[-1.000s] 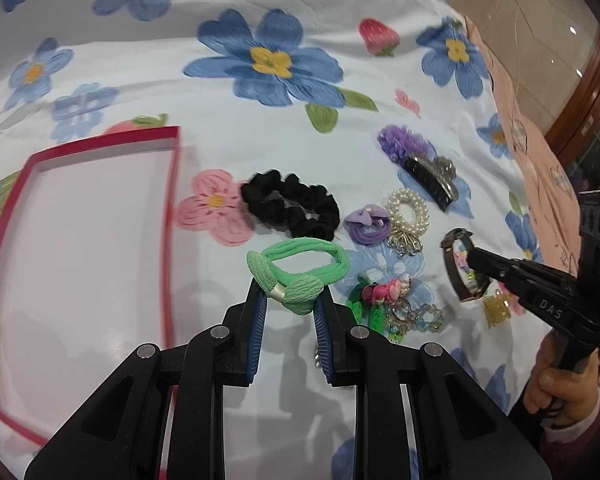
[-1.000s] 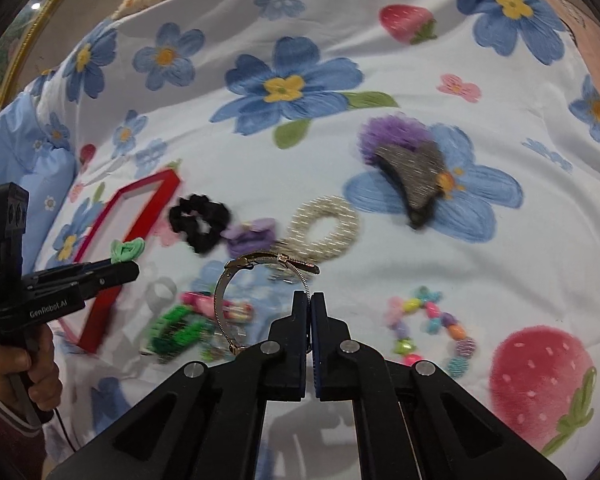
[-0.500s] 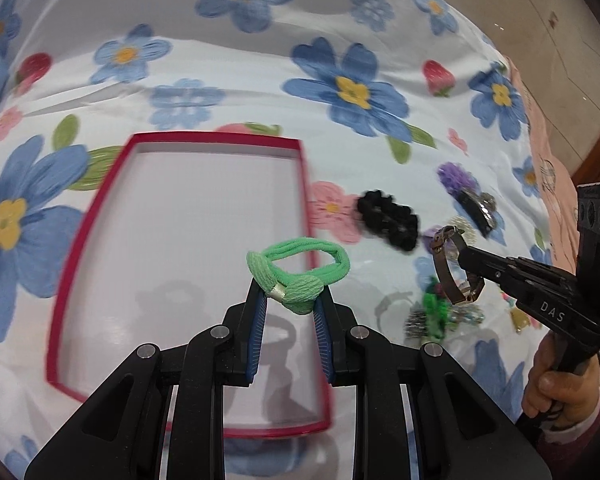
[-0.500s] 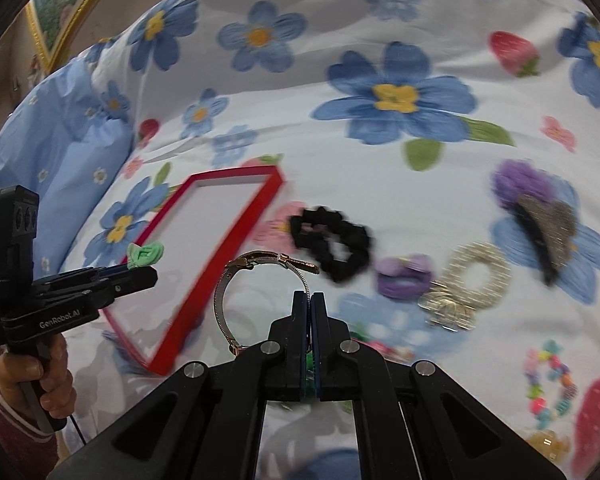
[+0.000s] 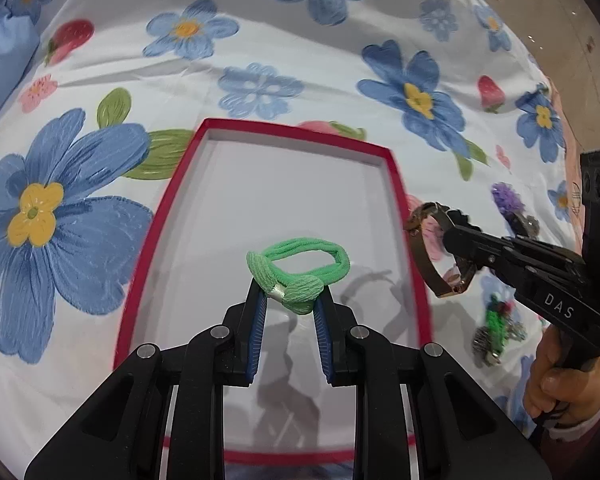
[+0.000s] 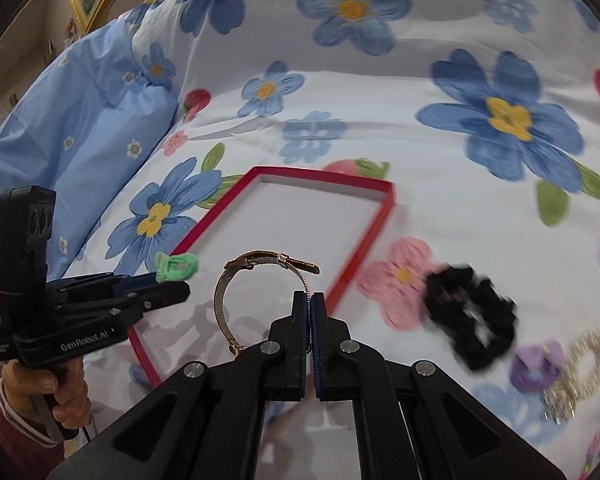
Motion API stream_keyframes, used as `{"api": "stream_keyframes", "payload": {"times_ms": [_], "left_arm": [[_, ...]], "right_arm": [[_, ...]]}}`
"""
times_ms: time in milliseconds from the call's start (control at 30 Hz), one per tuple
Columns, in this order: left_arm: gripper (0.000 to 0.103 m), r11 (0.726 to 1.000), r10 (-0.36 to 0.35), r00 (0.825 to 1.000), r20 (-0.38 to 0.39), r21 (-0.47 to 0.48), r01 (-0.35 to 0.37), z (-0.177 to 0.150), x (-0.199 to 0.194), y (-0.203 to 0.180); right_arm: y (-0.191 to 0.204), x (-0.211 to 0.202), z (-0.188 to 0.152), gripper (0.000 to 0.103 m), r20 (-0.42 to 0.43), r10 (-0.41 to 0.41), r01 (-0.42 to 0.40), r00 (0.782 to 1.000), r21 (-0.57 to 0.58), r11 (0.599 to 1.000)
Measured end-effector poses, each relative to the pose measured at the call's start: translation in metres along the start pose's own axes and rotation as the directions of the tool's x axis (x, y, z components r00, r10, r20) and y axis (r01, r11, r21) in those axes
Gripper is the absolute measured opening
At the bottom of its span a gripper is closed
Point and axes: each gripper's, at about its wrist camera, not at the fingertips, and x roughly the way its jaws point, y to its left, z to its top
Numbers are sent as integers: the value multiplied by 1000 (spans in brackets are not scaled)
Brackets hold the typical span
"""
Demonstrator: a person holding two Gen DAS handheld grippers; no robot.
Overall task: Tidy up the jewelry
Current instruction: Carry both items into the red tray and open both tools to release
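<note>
A red-rimmed tray (image 5: pixel 396 184) (image 6: pixel 364 248) with a white floor lies on the flowered bedsheet. My left gripper (image 5: pixel 290 300) (image 6: pixel 180 286) is shut on a green hair tie (image 5: pixel 300 268) (image 6: pixel 176 267) and hangs over the tray's floor. My right gripper (image 6: pixel 311 298) (image 5: pixel 454 240) is shut on a thin metal bracelet (image 6: pixel 228 300) (image 5: pixel 428 268), which curls up to the left of its fingers. It hovers at the tray's right rim.
To the right of the tray lie a black scrunchie (image 6: pixel 472 324), a purple hair tie (image 6: pixel 538 364), a pearl ring (image 6: pixel 584 360) and a green-and-pink cluster (image 5: pixel 496 320). A purple clip (image 5: pixel 510 200) lies farther right. A blue pillow (image 6: pixel 80 120) sits at the left.
Both grippers have swept left from the jewelry pile to the tray, each keeping its piece. The tray now fills the middle of the left wrist view.
</note>
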Motion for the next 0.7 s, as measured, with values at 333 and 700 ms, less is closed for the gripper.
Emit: {"api": "stream_keyframes", "payload": {"times_ms": [333, 700], "left_arm": [[21, 1000, 20, 998, -64, -16, -21, 23, 40, 27], [25, 999, 49, 994, -102, 1, -49, 29, 66, 34]], "right_arm": [[9, 70, 28, 1, -115, -30, 22, 993, -72, 997], [6, 100, 36, 2, -189, -98, 70, 977, -148, 986]]}}
